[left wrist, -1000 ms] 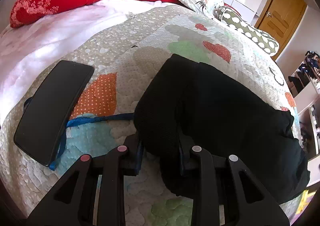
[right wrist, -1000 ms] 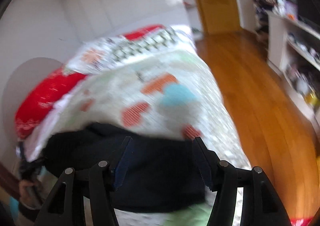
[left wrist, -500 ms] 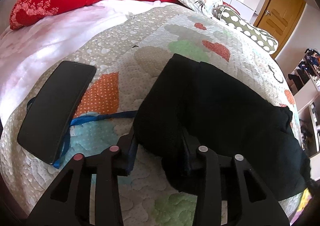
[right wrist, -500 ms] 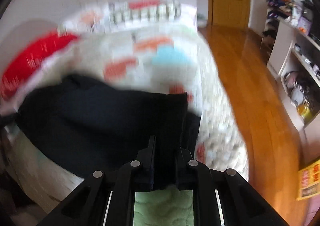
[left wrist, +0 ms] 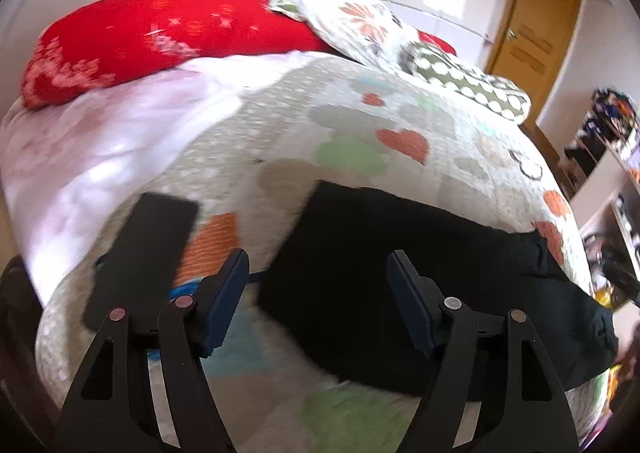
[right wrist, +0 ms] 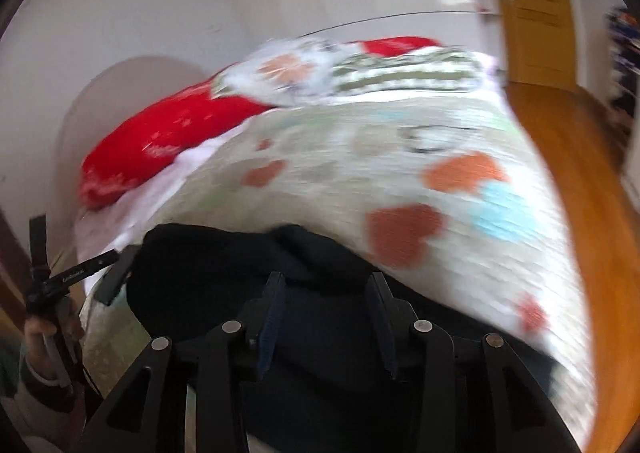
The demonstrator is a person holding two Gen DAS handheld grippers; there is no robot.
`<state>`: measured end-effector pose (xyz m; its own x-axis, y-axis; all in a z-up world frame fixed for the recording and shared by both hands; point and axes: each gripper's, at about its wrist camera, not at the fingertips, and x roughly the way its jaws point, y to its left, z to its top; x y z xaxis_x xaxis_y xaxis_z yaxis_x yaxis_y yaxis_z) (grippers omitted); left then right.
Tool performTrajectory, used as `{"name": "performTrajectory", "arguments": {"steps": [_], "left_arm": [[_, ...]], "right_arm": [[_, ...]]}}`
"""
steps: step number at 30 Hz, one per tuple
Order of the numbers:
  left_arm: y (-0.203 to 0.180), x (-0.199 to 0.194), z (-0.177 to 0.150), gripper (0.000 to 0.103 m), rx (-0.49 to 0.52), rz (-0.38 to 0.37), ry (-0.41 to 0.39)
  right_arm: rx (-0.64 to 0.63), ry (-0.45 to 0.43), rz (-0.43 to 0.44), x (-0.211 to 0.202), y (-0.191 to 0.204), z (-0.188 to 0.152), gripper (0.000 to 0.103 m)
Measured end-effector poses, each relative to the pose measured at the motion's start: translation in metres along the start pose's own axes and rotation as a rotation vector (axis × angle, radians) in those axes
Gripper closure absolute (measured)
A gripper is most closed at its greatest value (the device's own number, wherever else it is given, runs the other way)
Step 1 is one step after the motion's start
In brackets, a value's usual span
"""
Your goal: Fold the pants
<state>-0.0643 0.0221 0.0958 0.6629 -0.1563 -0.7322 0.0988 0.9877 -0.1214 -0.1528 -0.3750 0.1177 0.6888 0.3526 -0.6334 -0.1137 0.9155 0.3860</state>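
Black pants (left wrist: 408, 269) lie folded in a flat bundle on the patterned quilt (left wrist: 360, 125) of a bed. My left gripper (left wrist: 318, 285) is open above the bundle's left end, with nothing between its fingers. In the right wrist view the pants (right wrist: 224, 273) lie just ahead of my right gripper (right wrist: 326, 293), which is open over the cloth; the view is blurred, so contact with the cloth cannot be judged. The left gripper and the hand that holds it (right wrist: 52, 305) show at the left edge there.
A black phone (left wrist: 144, 257) with a blue strap (left wrist: 184, 289) lies left of the pants. A red pillow (left wrist: 168, 37), a floral pillow (left wrist: 360, 21) and a dotted pillow (left wrist: 464, 81) line the bed's head. A wooden door (left wrist: 532, 41), wooden floor (right wrist: 580, 173) and shelves (left wrist: 612, 173) are to the right.
My left gripper has let go of the pants' edge, opened wide and pulled back up. My right gripper, shut on the cloth half a second ago, has opened and swung.
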Motion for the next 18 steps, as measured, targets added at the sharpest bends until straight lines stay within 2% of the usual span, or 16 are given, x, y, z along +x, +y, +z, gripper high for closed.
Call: {"name": "performTrajectory", "arguments": {"steps": [1, 4, 7, 8, 9, 13, 16, 17, 18], "left_arm": [[-0.006, 0.006, 0.003, 0.031, 0.018, -0.002, 0.007], [-0.021, 0.031, 0.009, 0.031, 0.053, 0.009, 0.03], [-0.025, 0.059, 0.016, 0.031, 0.058, 0.04, 0.059], [-0.024, 0.068, 0.017, 0.031, 0.057, 0.065, 0.068], [-0.022, 0.075, 0.019, 0.031, 0.05, 0.083, 0.079], [-0.01, 0.096, 0.023, 0.03, -0.01, 0.07, 0.108], [-0.01, 0.105, 0.02, 0.026, -0.021, 0.072, 0.11], [-0.009, 0.106, 0.019, 0.026, -0.023, 0.073, 0.107], [-0.009, 0.104, 0.019, 0.026, -0.022, 0.068, 0.103]], "right_arm": [[-0.018, 0.037, 0.041, 0.024, 0.01, 0.007, 0.062], [-0.062, 0.143, 0.075, 0.084, 0.031, 0.019, 0.062], [-0.081, 0.182, 0.08, 0.121, 0.031, 0.024, 0.065], [-0.083, 0.19, 0.099, 0.13, 0.031, 0.025, 0.086], [-0.086, 0.19, 0.115, 0.136, 0.028, 0.028, 0.094], [-0.121, 0.175, 0.057, 0.151, 0.022, 0.052, 0.097], [-0.168, 0.153, -0.091, 0.174, 0.019, 0.061, 0.099], [-0.148, 0.163, -0.1, 0.182, 0.013, 0.06, 0.1], [-0.105, 0.188, -0.07, 0.191, 0.006, 0.057, 0.1]]}}
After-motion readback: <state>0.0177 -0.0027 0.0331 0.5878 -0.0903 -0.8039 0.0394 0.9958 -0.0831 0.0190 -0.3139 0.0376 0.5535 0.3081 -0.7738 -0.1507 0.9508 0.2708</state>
